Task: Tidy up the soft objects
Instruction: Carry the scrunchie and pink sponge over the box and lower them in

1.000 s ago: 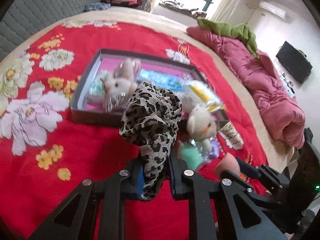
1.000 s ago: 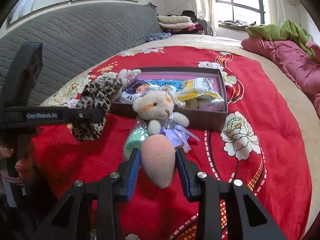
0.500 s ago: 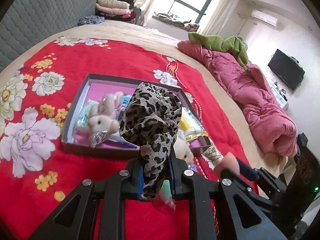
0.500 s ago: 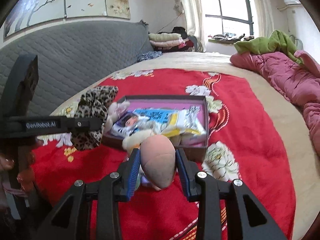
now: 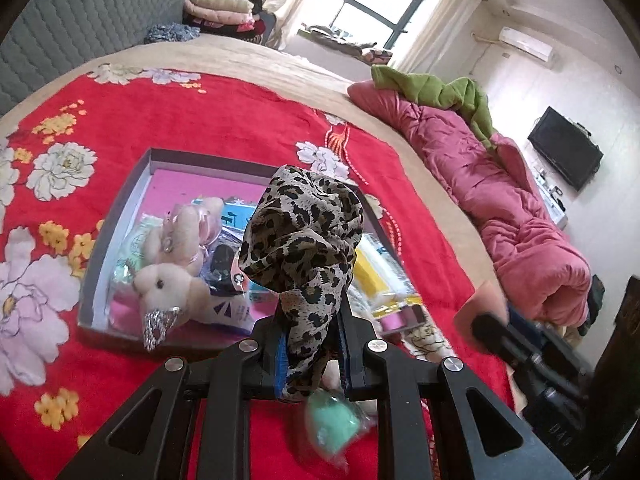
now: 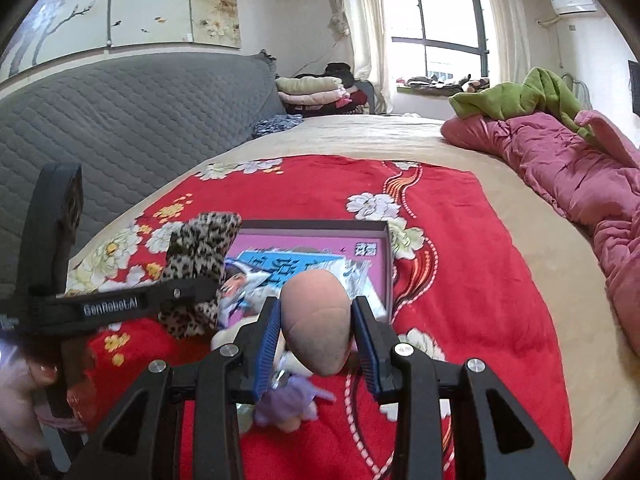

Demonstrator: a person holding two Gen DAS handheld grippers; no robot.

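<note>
1. A shallow grey box (image 5: 120, 216) with a pink floor sits on a red flowered blanket (image 5: 168, 112) spread over a bed. Every place below is given relative to this box.
2. The left gripper (image 5: 312, 344) is clamped on a leopard-print fabric piece (image 5: 304, 236), which stands up bunched between its fingers, above the near edge of the box.
3. The right gripper (image 6: 316, 336) is closed around a peach-coloured, egg-shaped soft sponge (image 6: 316, 320). It is held in the air over the near right corner of the box (image 6: 386, 248).
4. Inside the box, toward its left side, lies a cream plush bunny (image 5: 172, 280) with a silvery bow. Beside it are flat packets, one blue (image 6: 288, 264) and one yellow (image 5: 376, 276).
5. Outside the box, just in front of its near edge, a plush toy in a purple dress (image 6: 288, 400) lies on the blanket, partly hidden by the right gripper's fingers. A mint-green soft item (image 5: 332, 420) lies next to it, blurred.
6. Well beyond the right side of the box, a pink quilt (image 6: 580, 168) is heaped along the bed with a green cloth (image 6: 516, 100) on top.
7. Far behind the box, folded clothes (image 6: 312, 96) are stacked near a window.
</note>
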